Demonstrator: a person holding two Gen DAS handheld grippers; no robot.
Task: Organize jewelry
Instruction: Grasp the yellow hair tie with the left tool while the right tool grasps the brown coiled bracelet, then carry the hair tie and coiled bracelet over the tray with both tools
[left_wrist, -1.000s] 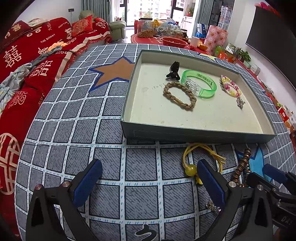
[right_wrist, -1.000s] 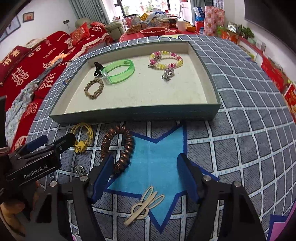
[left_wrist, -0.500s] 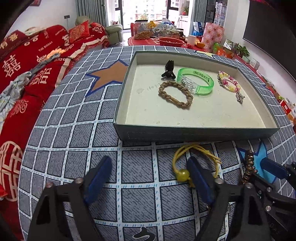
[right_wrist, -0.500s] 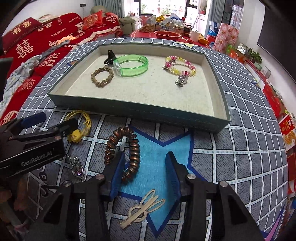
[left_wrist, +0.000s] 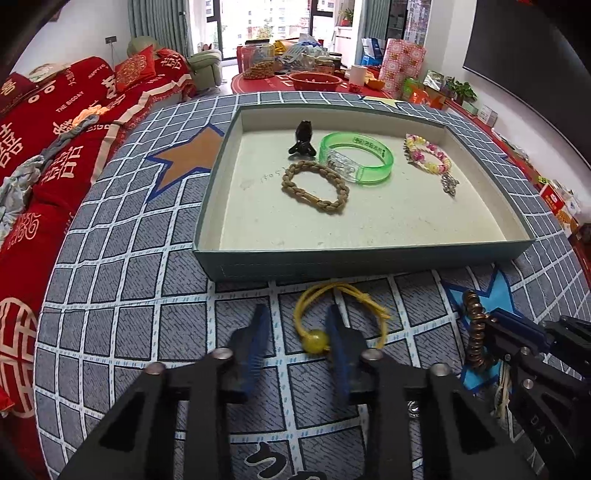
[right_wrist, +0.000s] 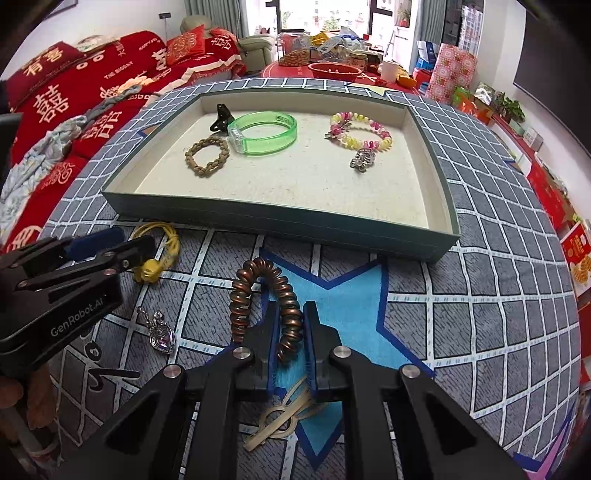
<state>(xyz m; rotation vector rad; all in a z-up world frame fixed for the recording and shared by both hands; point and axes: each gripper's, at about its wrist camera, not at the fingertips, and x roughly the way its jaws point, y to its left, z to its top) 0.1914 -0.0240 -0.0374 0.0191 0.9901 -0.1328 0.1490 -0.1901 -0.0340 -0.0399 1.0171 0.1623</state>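
Two grippers work near the front of the grey checked cloth (right_wrist: 480, 314). R gripper (right_wrist: 290, 332) has just been closing, and its blue pads are now clamped on the copper coil bracelet (right_wrist: 258, 291), which lies on the blue star (right_wrist: 351, 295) w/ its loop sticking out far past the tips. L gripper (left_wrist: 295, 332) has also been closing; its pads are still apart, w/ the yellow bead (left_wrist: 315, 340) of the yellow cord bracelet (left_wrist: 343, 299) between them, right by the right pad. Can't tell if a pad touches it. Behind both sits the teal tray (right_wrist: 258, 214). Inside it are a green bangle (right_wrist: 266, 133), a brown braided bracelet (right_wrist: 207, 155), a black clip (right_wrist: 221, 117) and a pink & yellow bead bracelet (right_wrist: 364, 133). Near left on the cloth lies a heart charm (right_wrist: 160, 338).
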